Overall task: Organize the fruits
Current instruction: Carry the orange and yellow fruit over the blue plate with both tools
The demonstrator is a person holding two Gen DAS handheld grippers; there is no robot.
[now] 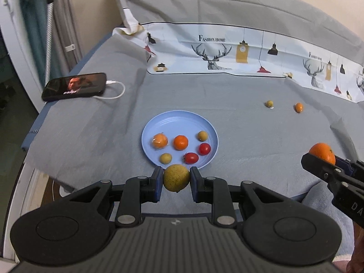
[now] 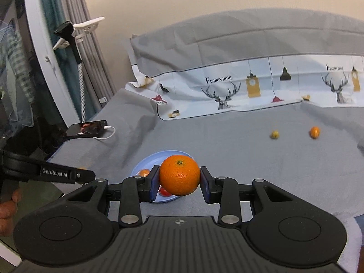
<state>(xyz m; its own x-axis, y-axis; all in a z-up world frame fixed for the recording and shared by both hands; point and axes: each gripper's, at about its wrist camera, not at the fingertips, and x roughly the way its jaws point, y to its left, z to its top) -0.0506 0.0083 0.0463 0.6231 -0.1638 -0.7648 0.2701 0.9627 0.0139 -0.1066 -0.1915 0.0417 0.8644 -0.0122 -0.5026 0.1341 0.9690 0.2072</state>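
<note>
Left gripper (image 1: 176, 180) clamps yellow-green fruit (image 1: 176, 177), right gripper (image 2: 179, 175) clamps orange (image 2: 179, 174); release low over bare plate (image 1: 163, 120) patches.

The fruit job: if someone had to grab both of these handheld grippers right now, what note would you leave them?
Left gripper: shut on a yellow-green fruit, held at the near edge of the blue plate.
Right gripper: shut on a large orange, held above the bed.
On the plate: two oranges, two small yellow-green fruits and two tomatoes.
Done: six fruits are on the plate.
Left: set down the two held fruits, probably on the plate, then fetch the small green fruit and the small orange one lying loose on the grey sheet to the far right. The phone is not part of the job.
</note>
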